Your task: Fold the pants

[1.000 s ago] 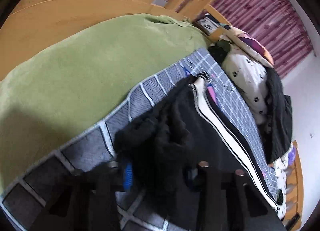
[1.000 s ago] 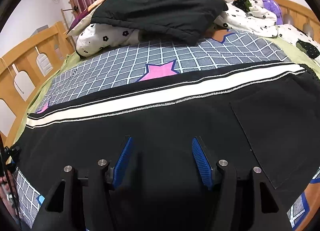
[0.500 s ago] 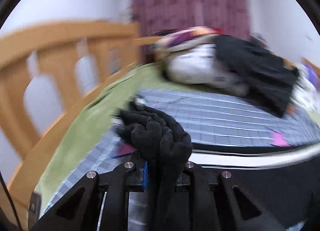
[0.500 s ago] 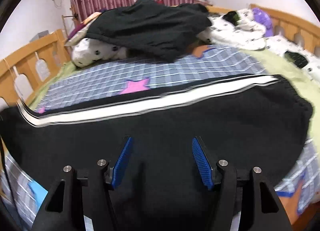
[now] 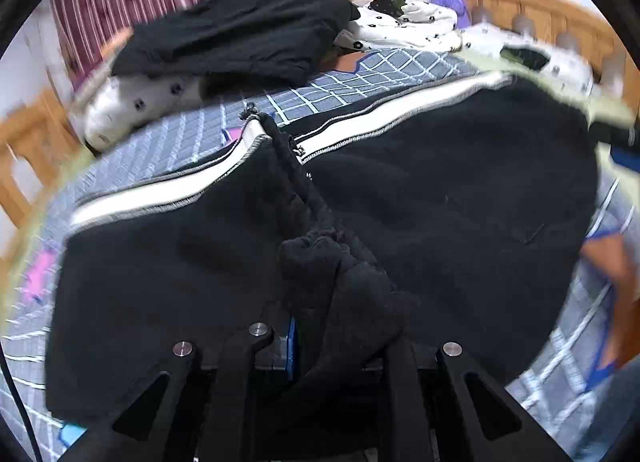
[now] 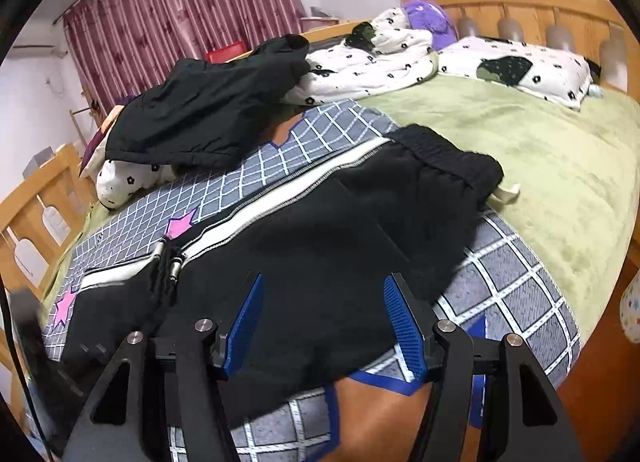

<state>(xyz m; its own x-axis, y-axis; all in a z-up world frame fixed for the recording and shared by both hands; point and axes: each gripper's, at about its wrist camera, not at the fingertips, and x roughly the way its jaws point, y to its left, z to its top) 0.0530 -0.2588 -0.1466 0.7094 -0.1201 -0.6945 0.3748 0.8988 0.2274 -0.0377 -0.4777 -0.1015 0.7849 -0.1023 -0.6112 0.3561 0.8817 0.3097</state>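
Observation:
Black pants (image 6: 320, 238) with a white side stripe (image 6: 280, 198) lie on the grey checked blanket (image 6: 320, 142). Their leg end is folded over toward the waistband (image 6: 444, 154). My left gripper (image 5: 332, 338) is shut on the bunched black cuff of the pants (image 5: 344, 286) and holds it over the pants' body (image 5: 460, 198). My right gripper (image 6: 324, 318) is open and empty, low over the near edge of the pants, with blue pads (image 6: 400, 322) on either side of the fabric.
A black garment (image 6: 208, 110) lies on white flowered bedding (image 6: 372, 58) at the back. A pillow (image 6: 516, 66) rests by the wooden headboard (image 6: 520, 10). Green sheet (image 6: 520, 150) on the right, wooden rail (image 6: 36, 202) on the left, red curtain (image 6: 180, 2) behind.
My left gripper closed on the pants' cuff and carried it from the left end of the bed across over the pants toward the waistband. My right gripper stayed open and drew back a little.

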